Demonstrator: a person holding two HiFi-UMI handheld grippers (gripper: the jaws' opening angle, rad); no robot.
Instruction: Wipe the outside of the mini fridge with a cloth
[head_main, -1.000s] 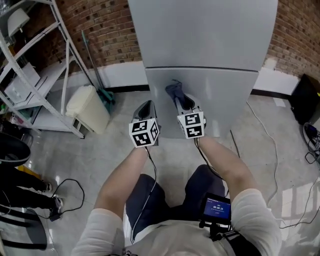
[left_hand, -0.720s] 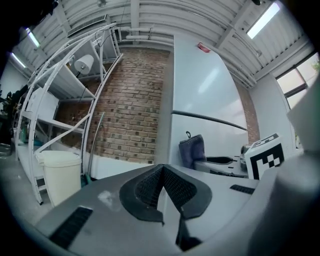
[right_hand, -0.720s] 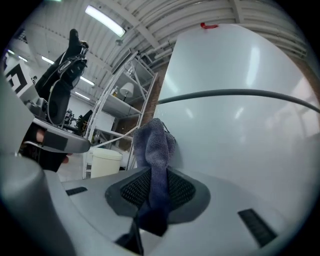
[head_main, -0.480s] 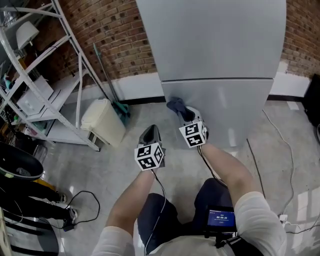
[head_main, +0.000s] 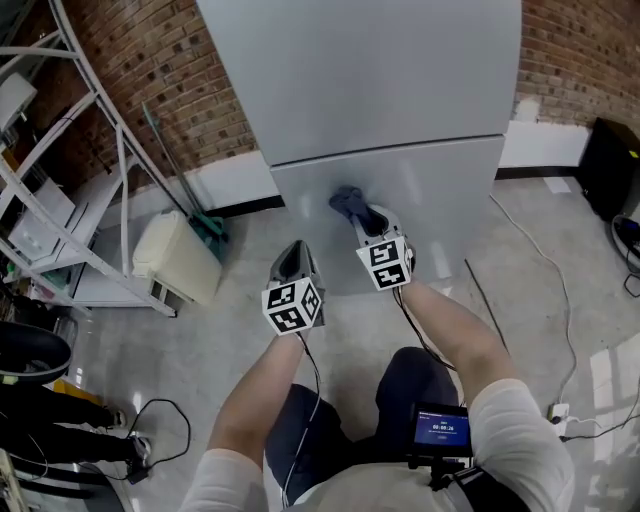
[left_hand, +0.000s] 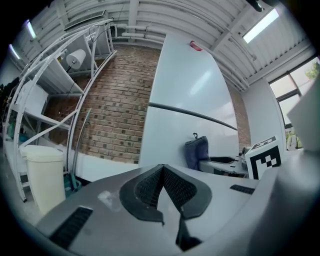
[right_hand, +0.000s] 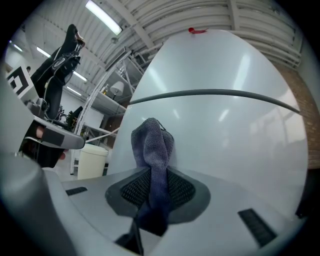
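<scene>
We hold the cloth (head_main: 346, 202) in the right gripper (head_main: 362, 215). Its jaws are clamped on a dark blue fold that runs down between the pads. The bunched end sticks out past the tips and presses against the lower door (head_main: 430, 195) of the fridge (head_main: 380, 80), a little below the dark seam between the two doors. In the right gripper view the cloth (right_hand: 152, 145) stands up against the grey door.

Half a second ago the cloth sat close to the left edge of that door. Now it is further in from that edge, about where it was a second ago, at much the same height under the seam.

The left gripper (head_main: 292, 252) has its jaws pressed together with nothing between them; its own view shows the ribbed pads meeting (left_hand: 162, 172). It hangs beside the right one, lower and clear of the cloth. It was over bare floor half a second ago and is now in front of the door's lower left part.

The cream bin (head_main: 175, 255) stands left of the fridge, near the white shelf rack (head_main: 60, 190).
</scene>
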